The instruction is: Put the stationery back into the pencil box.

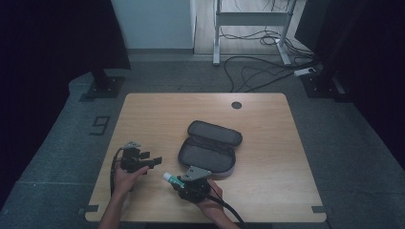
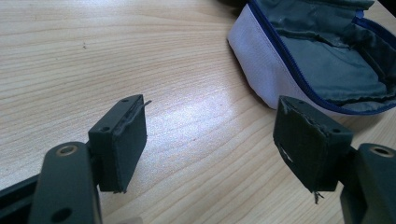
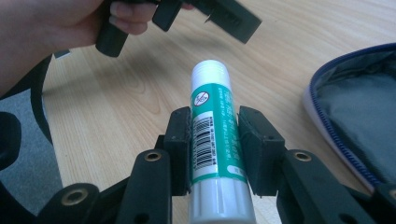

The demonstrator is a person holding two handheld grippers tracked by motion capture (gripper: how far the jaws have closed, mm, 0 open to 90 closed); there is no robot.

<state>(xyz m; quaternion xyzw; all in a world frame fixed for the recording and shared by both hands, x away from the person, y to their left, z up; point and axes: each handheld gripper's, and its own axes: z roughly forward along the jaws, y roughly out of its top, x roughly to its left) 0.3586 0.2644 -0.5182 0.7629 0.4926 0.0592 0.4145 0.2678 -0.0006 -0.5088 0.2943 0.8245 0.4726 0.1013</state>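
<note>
On the table (image 1: 267,157), the open pencil case (image 1: 208,151) lies mid-table — glue stick (image 1: 172,180) at its near-left corner, left gripper (image 1: 154,161) further left.

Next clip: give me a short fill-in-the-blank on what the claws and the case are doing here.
1. The right claw is shut on a green and white ____ stick.
2. The left claw stands ____, with bare table between its pads.
3. The pencil case on the table lies unzipped and ____.
4. The zip along the case's edge is ____ in colour.

Missing words: glue; open; open; blue
</note>
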